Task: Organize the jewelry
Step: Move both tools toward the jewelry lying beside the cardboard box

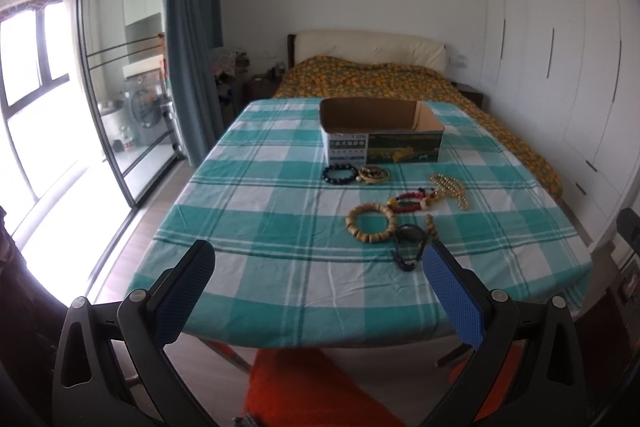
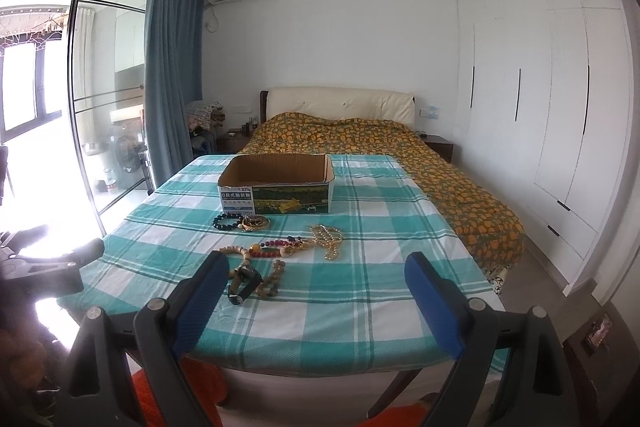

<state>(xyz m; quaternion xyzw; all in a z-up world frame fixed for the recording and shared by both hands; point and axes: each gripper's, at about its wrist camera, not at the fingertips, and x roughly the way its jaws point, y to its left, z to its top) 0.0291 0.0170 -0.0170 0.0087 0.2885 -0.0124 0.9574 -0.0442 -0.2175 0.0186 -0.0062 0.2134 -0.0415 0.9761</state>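
An open cardboard box (image 1: 380,131) (image 2: 276,187) stands on the far half of the teal checked table (image 1: 260,211) (image 2: 380,267). In front of it lie a dark bead bracelet (image 1: 340,174) (image 2: 229,221), a gold bangle pile (image 1: 373,174) (image 2: 256,223), a pearl necklace (image 1: 452,189) (image 2: 330,241), a red and green bead string (image 1: 410,201) (image 2: 276,247), a wooden bead bracelet (image 1: 371,223) (image 2: 240,255) and a black watch (image 1: 407,247) (image 2: 244,285). My left gripper (image 1: 318,259) and right gripper (image 2: 316,275) are open and empty above the table's near edge.
A bed with an orange patterned cover (image 2: 360,135) lies behind the table. White wardrobes (image 2: 540,115) line the right wall. A blue curtain (image 1: 192,27) and glass sliding doors (image 1: 112,67) are on the left. An orange rug (image 1: 320,387) lies under the table.
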